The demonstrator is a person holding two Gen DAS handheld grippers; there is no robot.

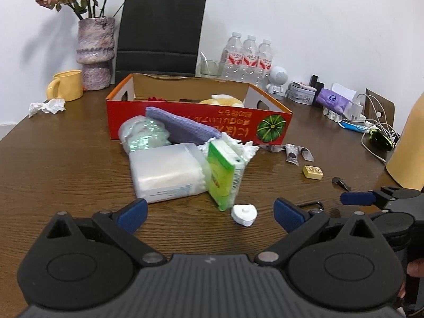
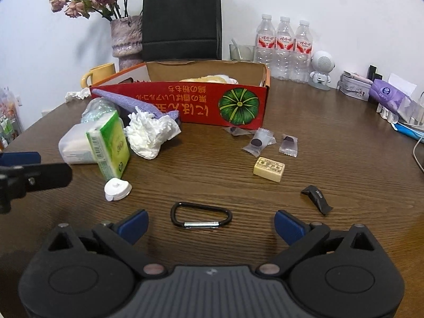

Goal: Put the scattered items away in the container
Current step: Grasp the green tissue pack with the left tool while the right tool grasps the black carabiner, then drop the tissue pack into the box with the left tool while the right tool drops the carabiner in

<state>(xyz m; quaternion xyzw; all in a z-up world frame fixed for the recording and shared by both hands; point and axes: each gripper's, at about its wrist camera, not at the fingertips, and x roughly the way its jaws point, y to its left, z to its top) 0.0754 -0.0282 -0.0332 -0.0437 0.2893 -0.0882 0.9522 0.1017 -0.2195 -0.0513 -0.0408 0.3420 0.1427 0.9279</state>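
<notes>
A red cardboard box with a pumpkin print stands on the wooden table; a yellow plush lies inside. In front lie a clear plastic pack, a green tissue pack, a purple cloth, crumpled white tissue, a white cap, wrapped candies, a yellow block, a black clip and a black carabiner. My left gripper is open, just before the white cap. My right gripper is open, with the carabiner between its fingers.
At the back stand a vase of dried roses, a yellow mug, a black paper bag, water bottles, a white robot figure and a purple tissue pack. Cables and chargers lie at the right.
</notes>
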